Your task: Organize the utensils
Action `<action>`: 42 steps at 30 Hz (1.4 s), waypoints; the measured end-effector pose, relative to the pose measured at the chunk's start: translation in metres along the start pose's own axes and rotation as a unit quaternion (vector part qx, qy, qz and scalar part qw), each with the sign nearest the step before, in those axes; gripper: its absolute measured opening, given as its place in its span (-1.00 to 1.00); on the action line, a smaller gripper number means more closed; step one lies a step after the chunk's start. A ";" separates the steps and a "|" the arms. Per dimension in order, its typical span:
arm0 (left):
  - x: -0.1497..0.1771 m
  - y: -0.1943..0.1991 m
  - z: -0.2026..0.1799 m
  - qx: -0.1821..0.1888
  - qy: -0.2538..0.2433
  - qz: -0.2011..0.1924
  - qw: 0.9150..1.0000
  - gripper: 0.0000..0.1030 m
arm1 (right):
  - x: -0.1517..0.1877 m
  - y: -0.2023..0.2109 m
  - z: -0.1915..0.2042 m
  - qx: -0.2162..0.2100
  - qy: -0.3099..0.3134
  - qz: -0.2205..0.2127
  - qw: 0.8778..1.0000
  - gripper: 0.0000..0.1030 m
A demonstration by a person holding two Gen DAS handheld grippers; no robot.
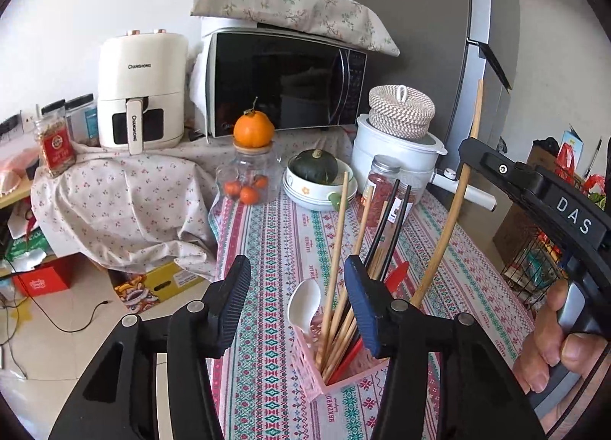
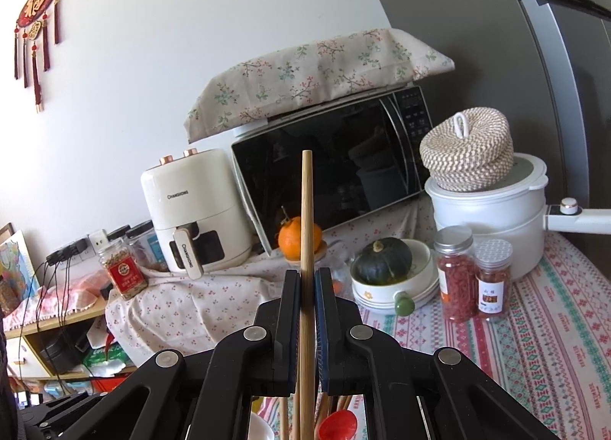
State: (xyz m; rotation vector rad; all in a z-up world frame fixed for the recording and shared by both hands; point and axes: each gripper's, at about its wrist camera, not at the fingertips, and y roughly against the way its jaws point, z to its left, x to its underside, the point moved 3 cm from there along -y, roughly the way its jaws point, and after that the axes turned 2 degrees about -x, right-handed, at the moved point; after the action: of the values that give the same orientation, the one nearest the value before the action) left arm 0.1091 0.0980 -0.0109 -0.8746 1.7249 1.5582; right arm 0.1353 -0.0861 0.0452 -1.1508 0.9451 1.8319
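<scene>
A pink slotted utensil holder (image 1: pixel 328 371) stands on the patterned tablecloth, holding several wooden chopsticks (image 1: pixel 336 249), black chopsticks (image 1: pixel 385 233), a white spoon (image 1: pixel 303 304) and a red spoon (image 1: pixel 397 274). My left gripper (image 1: pixel 298 306) is open just above the holder, its blue-padded fingers either side of the utensils. My right gripper (image 2: pixel 306 287) is shut on a long wooden stick (image 2: pixel 306 218), held upright over the holder; it also shows in the left wrist view (image 1: pixel 454 211). The red spoon (image 2: pixel 338 426) shows below the right gripper.
Behind the holder stand a glass jar with an orange on top (image 1: pixel 252 161), a bowl with a green squash (image 1: pixel 317 176), two spice jars (image 2: pixel 473 275), a white pot with a woven basket (image 1: pixel 397 142), a microwave (image 1: pixel 282 81) and an air fryer (image 1: pixel 141 92). A fridge stands at right.
</scene>
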 end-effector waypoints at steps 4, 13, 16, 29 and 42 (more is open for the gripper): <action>0.003 -0.003 0.009 -0.013 0.015 0.018 1.000 0.15 | 0.010 -0.011 0.004 0.018 0.001 0.000 1.000 -0.87; 0.011 0.007 0.012 -0.035 0.055 0.036 0.997 0.52 | 0.019 -0.002 -0.009 -0.013 -0.041 0.045 0.998 -0.38; 0.018 0.014 0.003 -0.050 0.054 0.043 0.996 0.65 | 0.012 0.019 -0.016 -0.013 -0.029 0.060 0.998 -0.08; 0.067 0.030 -0.082 -0.034 0.024 0.108 0.993 0.87 | 0.029 0.111 -0.086 0.119 -0.004 0.163 0.979 0.69; 0.076 0.048 -0.111 -0.051 0.003 0.094 0.994 0.87 | 0.039 0.149 -0.119 0.189 -0.008 0.192 0.963 0.99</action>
State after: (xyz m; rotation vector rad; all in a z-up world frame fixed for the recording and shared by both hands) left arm 0.0235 -0.0127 -0.0368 -0.7861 1.7878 1.7809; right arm 0.0351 -0.2466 -0.0011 -0.7509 1.5145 1.8363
